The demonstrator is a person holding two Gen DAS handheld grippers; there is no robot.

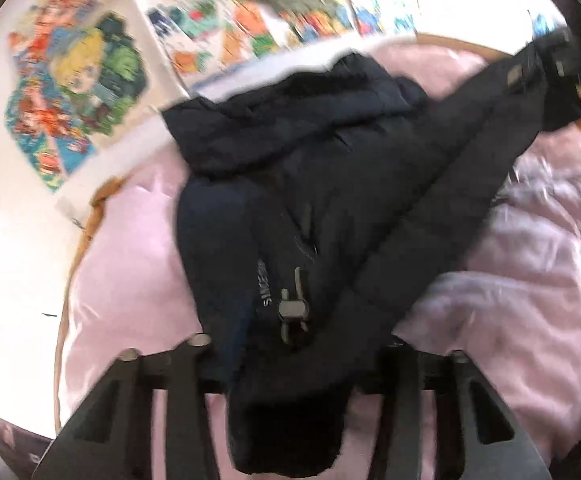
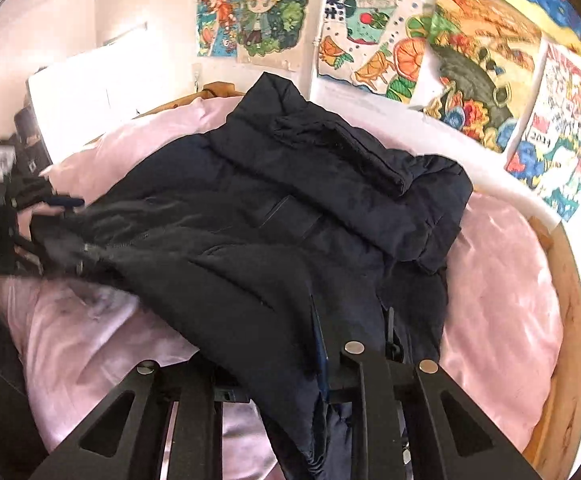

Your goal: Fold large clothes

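Pink bedding [image 2: 502, 280] covers a bed with a wooden frame [image 2: 570, 320]. Far side: white wall [image 2: 150, 8] bearing colourful drawings, a blond cartoon figure [image 2: 258, 12] at left, fruit drawing [image 2: 370, 44] to its right.

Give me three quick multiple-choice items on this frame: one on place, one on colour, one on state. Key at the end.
1. Where does the jacket lie?
A. on the pink bedding
B. on a bare wooden floor
C. on a hanger on the wall

2. What colour is the jacket?
A. red
B. dark navy
C. white

3. What is the right tool doing?
A. hanging open over the bedding
B. shut on a pillow
C. shut on the jacket

Key: 1 A, pink bedding shows all round the jacket; 2 B, its fabric reads dark navy in both views; 3 C, jacket fabric is bunched between its fingers. The left tool grips the jacket likewise.
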